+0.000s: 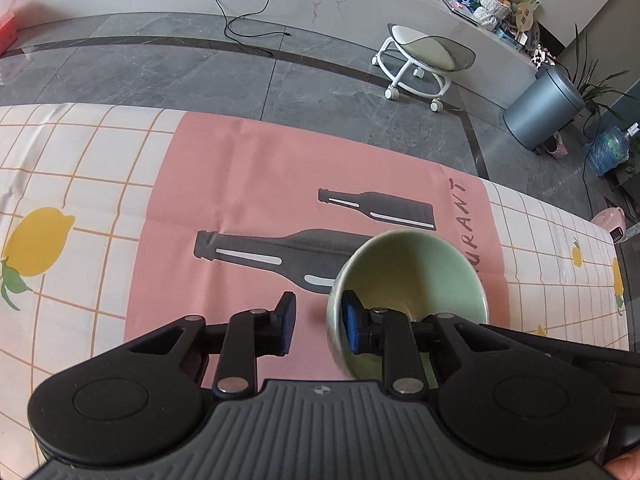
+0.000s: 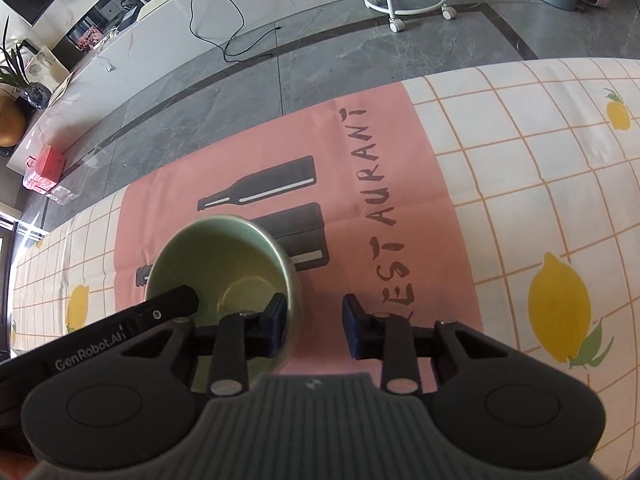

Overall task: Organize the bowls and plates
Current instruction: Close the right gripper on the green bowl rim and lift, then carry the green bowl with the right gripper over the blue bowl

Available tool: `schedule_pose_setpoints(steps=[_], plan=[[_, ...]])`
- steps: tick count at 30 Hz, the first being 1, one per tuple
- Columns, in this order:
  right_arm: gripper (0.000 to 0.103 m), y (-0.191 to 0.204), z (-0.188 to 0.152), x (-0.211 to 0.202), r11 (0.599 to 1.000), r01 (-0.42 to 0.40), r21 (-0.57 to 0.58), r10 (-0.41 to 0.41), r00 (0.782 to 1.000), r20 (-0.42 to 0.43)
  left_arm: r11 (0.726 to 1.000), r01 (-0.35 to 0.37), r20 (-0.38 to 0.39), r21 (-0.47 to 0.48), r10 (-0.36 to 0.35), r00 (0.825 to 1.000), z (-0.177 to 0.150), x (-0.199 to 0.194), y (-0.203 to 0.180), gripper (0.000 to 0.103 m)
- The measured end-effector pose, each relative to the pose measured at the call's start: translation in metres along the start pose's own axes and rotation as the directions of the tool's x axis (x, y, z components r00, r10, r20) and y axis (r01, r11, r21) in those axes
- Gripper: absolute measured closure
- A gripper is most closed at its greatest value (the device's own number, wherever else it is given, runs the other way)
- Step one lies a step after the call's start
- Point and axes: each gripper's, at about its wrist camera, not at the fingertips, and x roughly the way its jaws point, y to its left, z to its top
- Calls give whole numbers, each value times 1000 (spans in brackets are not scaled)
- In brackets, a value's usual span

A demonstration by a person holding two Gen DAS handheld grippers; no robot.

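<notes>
- Left gripper (image 1: 318,326) straddles the green bowl (image 1: 416,268) wall, pads not yet pressing
- Right gripper (image 2: 312,326) likewise, jaws apart
- Next: both clamp, then lift

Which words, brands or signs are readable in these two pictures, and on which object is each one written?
"RESTAURANT": black letters on the pink cloth; the first letter is partly hidden by the right tool.
"GenRobot.AI": white print on the left tool's black arm.
Round cross mark, no words: on the grey housing of each tool.
Papers on the far shelf: too small to read.
</notes>
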Motion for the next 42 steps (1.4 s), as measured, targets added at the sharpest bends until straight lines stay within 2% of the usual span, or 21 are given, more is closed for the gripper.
schedule_pose_setpoints(steps=[3,6,14,23,32,36,42], plan=[[82,0,1,3,1000,-17,10,17,1000,0,1000,21,-1,0,-21,1000,0,3,-2,91],[95,0,1,4,998,-49,28,49,999,-6,1000,17,-5,-11,-17,1000,-1,2,-2,93],[97,6,-15,-4,1000,-12,25,13,1000,-21,1000,-5,-16,-18,5,1000,-13,-16,-5,94],[97,9,-51,-54,997,-69,44,70,998,-6,999,-29,27,-17,29,999,-43,-77,-15,94],[96,14,-111,-128,990,-141,7,140,989,39,999,-16,101,-29,19,995,-89,-155,-22,93],[96,9,-142,-158,987,-159,1,159,986,50,998,-5,95,-55,10,995,-117,-182,-27,93],[96,-9,-191,-196,984,-176,-7,176,982,74,999,11,98,-30,-8,995,-161,-212,-45,92]])
